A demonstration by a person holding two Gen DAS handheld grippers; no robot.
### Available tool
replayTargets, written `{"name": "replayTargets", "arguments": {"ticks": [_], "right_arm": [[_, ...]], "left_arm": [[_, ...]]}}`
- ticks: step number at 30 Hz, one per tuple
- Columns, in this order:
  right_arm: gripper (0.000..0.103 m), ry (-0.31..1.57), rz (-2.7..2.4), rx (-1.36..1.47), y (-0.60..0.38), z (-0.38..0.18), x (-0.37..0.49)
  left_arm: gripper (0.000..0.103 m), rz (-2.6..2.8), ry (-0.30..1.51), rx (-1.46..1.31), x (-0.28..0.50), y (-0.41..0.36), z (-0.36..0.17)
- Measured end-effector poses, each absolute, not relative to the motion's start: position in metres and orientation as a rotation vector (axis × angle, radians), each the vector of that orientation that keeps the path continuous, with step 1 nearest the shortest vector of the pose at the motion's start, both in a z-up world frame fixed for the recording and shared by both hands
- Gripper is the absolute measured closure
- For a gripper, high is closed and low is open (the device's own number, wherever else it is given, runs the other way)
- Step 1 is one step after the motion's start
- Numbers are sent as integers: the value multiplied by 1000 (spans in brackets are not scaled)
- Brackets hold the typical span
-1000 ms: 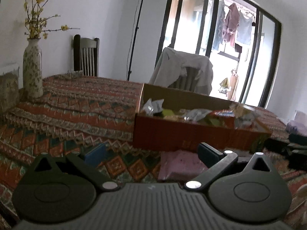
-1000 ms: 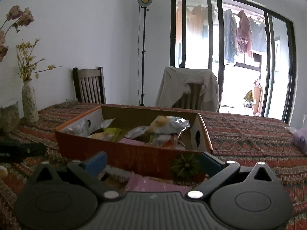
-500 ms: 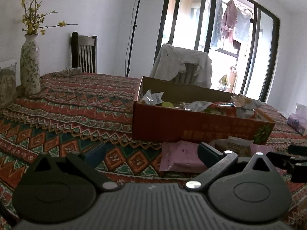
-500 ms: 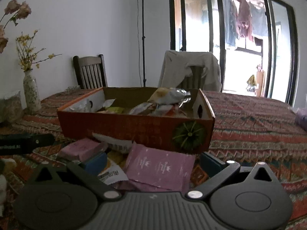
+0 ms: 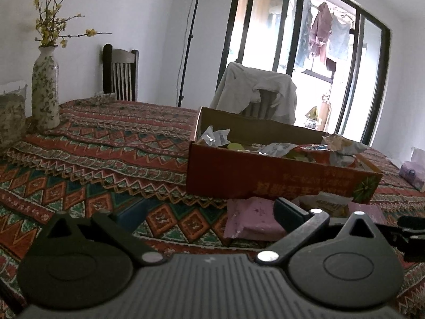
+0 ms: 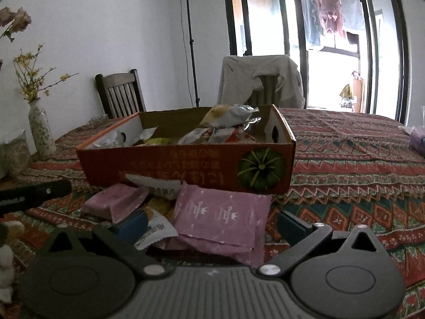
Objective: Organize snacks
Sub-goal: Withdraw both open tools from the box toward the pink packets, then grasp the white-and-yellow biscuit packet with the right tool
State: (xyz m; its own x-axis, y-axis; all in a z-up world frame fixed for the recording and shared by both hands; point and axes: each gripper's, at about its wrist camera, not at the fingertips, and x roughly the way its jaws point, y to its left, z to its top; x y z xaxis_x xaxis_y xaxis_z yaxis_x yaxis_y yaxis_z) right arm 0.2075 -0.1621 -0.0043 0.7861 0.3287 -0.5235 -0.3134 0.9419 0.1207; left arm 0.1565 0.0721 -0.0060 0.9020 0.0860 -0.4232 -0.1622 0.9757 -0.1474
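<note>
Both grippers had drawn back and dropped lower than a second before, so the packets in front of the box (image 6: 186, 164) came into view on the patterned cloth (image 6: 358, 159). That orange box sat mid-table, heaped with snacks (image 6: 225, 122), while a large pink packet (image 6: 223, 215), a smaller pink one (image 6: 117, 202) and a white wrapper (image 6: 156, 231) lay touching against its near wall. Right gripper (image 6: 209, 226) hung with fingers wide apart over the large packet, and left gripper (image 5: 209, 212) was likewise spread, holding nothing.
</note>
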Motion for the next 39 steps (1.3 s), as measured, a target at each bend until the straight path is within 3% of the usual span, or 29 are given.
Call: {"name": "replayTargets", "arguments": {"ticks": [13,18,21,23,24,29,39], "right_arm": [[2,581,401,-86,-115,-7,208],[20,542,464,-247,-88,-10,201],[23,531,484,-340,-76,-15,205],[35,527,495,-353,-73,-15,209],[50,530,509,-352,-72,-15,210],[62,548,530,-325,-76,-14,212],[63,460,478,-90,-135,4,204]], "left_arm": [[0,112,433,-231,157,80,-7],[0,95,427,-257,156,83,-8],[0,88,429,-259,156,83,-8],[0,83,420,-258,155,83,-7],[0,83,419,-258,154,83,-7],[0,83,419,-273,155,85,-8],[0,101,440,-262,157,83,-8]]}}
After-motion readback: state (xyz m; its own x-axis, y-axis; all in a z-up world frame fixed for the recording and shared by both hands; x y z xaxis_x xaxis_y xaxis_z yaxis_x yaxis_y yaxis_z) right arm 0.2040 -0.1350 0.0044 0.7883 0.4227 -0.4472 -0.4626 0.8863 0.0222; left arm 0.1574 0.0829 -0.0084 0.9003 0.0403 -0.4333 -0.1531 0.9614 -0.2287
